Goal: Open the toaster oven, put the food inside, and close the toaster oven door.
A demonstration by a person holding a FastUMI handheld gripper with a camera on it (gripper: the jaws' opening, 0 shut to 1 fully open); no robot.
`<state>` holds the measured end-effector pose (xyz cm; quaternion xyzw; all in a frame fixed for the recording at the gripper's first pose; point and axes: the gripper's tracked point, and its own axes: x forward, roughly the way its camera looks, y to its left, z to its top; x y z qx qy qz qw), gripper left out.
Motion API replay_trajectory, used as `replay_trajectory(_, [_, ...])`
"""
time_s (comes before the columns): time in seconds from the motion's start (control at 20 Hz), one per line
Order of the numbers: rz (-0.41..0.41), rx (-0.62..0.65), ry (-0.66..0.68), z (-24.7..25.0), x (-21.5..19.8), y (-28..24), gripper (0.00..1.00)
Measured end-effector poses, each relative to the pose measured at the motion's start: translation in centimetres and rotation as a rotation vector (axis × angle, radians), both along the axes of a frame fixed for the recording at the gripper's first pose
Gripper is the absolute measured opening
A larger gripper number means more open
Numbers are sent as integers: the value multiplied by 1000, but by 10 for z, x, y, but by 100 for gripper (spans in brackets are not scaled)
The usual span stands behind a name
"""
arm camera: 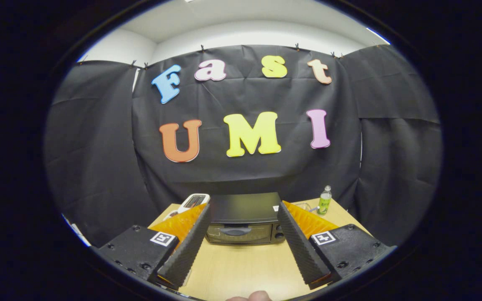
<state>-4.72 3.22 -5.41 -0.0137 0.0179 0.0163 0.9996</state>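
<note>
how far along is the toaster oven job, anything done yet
Nothing looks done yet. The toaster oven sits at the far side of the wooden table with its door shut and handle untouched. The gripper is open, its fingers spread either side of the oven with bare table between them, holding nothing. Left to do: open the door, put the food in, close it. I can't pick out the food with certainty.

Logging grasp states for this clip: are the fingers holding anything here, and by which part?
Nothing is held. The gripper has its fingers spread open, with the closed toaster oven beyond them.
</note>
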Motion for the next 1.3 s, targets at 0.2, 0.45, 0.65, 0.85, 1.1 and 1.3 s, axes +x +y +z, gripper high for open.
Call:
replay_trajectory(0.2, [-2, 0, -20, 8, 3, -2, 100])
replay_trajectory(0.45, [6, -4, -26, 8, 7, 0, 100])
replay_trajectory(0.65, [23, -6, -32, 12, 11, 4, 100])
replay_trajectory(0.85, [21, -9, -41, 13, 14, 5, 100])
replay_trajectory(1.1, [16, -2, -30, 12, 18, 6, 100])
replay_trajectory(1.3, [19, -8, -37, 14, 21, 9, 100])
